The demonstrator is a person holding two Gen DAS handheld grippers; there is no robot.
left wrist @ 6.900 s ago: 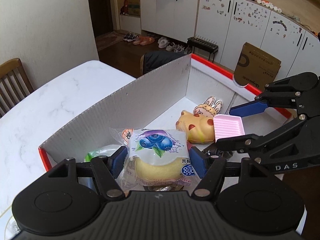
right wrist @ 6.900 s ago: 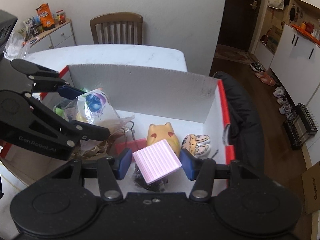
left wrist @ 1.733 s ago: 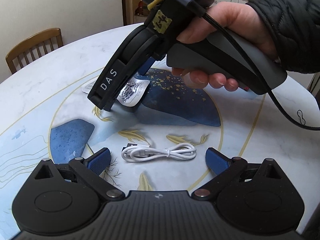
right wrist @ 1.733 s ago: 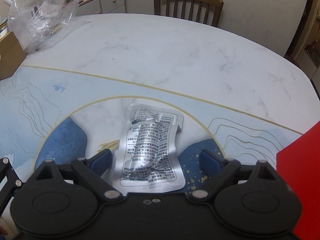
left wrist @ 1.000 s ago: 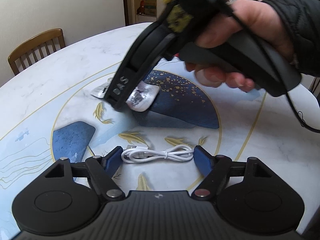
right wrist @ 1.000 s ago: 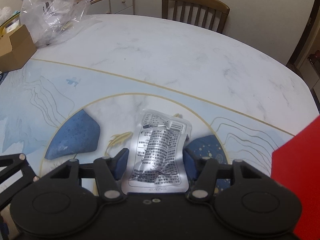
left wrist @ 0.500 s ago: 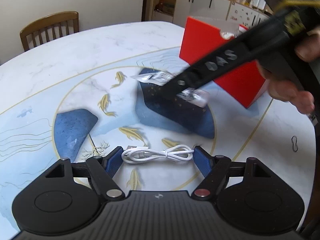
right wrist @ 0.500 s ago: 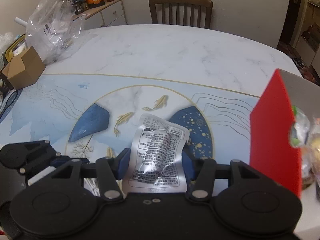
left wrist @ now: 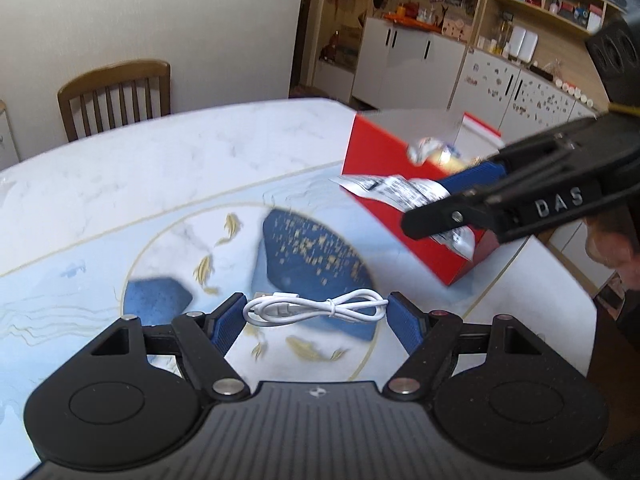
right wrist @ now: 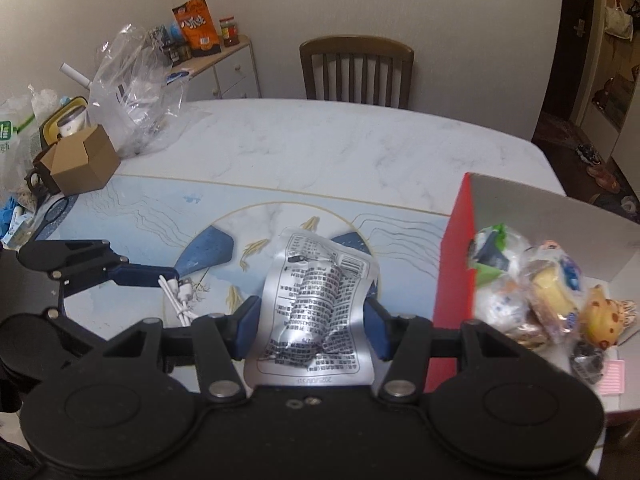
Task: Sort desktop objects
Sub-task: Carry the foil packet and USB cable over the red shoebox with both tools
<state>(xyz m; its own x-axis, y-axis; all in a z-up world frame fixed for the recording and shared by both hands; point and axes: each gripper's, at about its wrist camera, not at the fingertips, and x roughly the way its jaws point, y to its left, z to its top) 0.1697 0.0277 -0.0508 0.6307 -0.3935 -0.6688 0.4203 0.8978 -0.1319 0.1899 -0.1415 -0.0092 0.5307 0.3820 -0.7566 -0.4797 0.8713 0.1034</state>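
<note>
The right gripper is clamped on a silver packet, lower centre of its view, just left of the red box at right; to finish well, I judge it should clear the red wall before letting go above the box's contents. The left gripper grasps a white cable by its two ends, lower centre of its view, apparently lifted off the table; it should stay squeezed so the loops do not slip. Counted: one packet, one cable, one box, two grippers, one chair per view.
</note>
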